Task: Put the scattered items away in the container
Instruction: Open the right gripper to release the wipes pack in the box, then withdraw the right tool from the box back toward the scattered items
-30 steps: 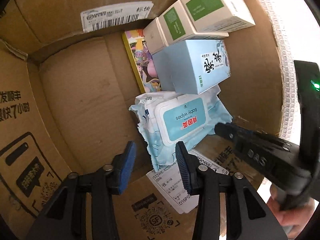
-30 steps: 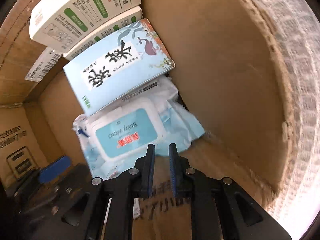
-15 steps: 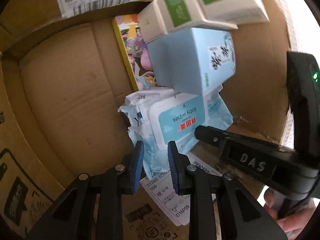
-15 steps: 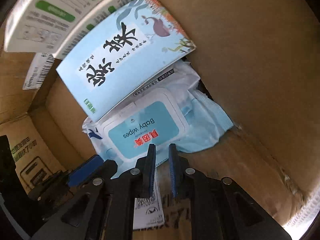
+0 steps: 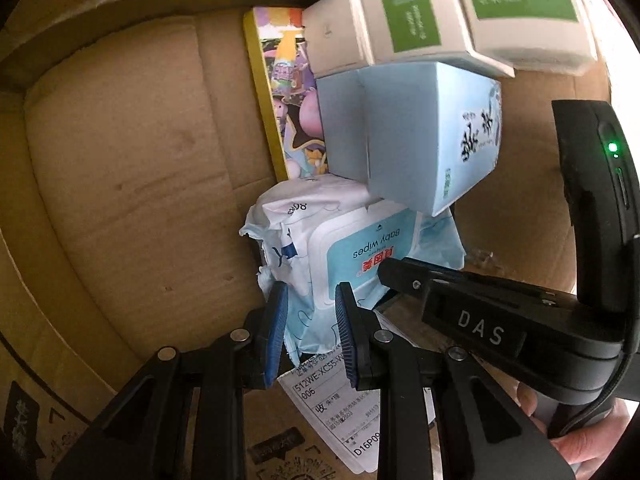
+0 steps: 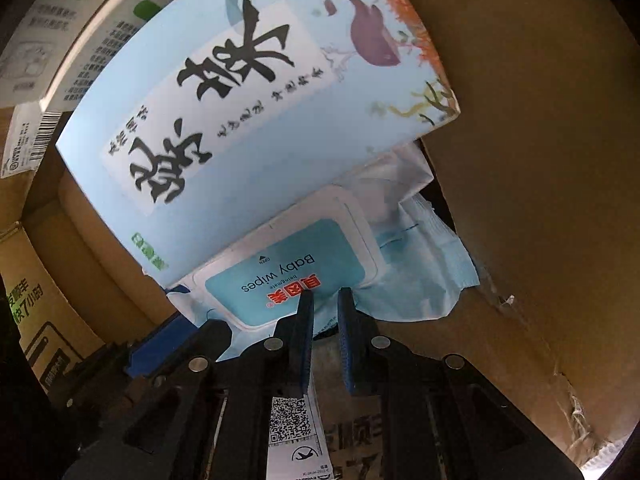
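Both hand-held grippers have pushed deeper into the cardboard box since a second ago, and the left one's fingers have narrowed from a wide gap.

From the left wrist view, the left hand-held gripper [image 5: 310, 320] has its blue pads on either side of the near edge of the baby wipes pack [image 5: 360, 252]; the wrapper sits between them, though whether they pinch it tight I cannot tell. The pack lies on the floor of the cardboard box [image 5: 132, 184]. A light blue box [image 5: 432, 136] leans over the pack's far end, two white-and-green cartons [image 5: 408, 16] rest above that, and a colourful book [image 5: 284, 92] stands on edge just beside them. A shipping label [image 5: 340, 408] lies under the fingers. The right hand-held gripper [image 5: 384, 270] reaches in from the right, its tip touching the pack's lid.

From the right wrist view, the right hand-held gripper [image 6: 324, 300] is nearly clenched, a slim gap left, its tips at the near edge of the baby wipes pack [image 6: 292, 268], with wrapper showing in the gap. The light blue box [image 6: 248, 92] overhangs the pack.
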The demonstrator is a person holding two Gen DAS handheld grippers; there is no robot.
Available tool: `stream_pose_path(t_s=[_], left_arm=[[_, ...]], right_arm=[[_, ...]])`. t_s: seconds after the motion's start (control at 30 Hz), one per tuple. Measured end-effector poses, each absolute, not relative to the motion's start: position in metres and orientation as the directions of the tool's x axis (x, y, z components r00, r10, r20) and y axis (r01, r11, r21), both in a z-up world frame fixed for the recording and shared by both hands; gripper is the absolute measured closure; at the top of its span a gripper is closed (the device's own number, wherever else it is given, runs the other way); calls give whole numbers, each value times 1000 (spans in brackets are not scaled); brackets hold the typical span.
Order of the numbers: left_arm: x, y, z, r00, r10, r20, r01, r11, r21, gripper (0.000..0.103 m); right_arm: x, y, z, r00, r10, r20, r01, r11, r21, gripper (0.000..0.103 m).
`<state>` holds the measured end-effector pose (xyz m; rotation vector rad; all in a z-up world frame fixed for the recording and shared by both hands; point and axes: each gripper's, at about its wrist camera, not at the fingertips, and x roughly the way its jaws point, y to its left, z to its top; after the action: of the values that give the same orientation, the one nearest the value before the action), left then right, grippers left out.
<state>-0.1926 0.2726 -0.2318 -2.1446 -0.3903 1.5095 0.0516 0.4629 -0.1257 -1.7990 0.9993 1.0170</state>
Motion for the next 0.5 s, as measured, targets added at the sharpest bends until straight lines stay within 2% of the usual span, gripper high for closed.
stream_pose_path(t_s=[0.13, 0.33, 0.5], left_arm=[[-198, 268, -229, 354, 508, -785, -17, -836, -549, 76], [-205, 262, -222, 347, 522, -779, 10, -833, -553, 76], [-210, 259, -216, 335, 523, -784, 14, -834, -551, 83]], right_arm=[[50, 460, -104, 332, -181, -926, -901, -352, -254, 93], [38, 466, -54, 386, 1, -923, -864, -352, -361, 93], [42, 480, -65, 423, 6, -906, -855, -327, -401, 93]])
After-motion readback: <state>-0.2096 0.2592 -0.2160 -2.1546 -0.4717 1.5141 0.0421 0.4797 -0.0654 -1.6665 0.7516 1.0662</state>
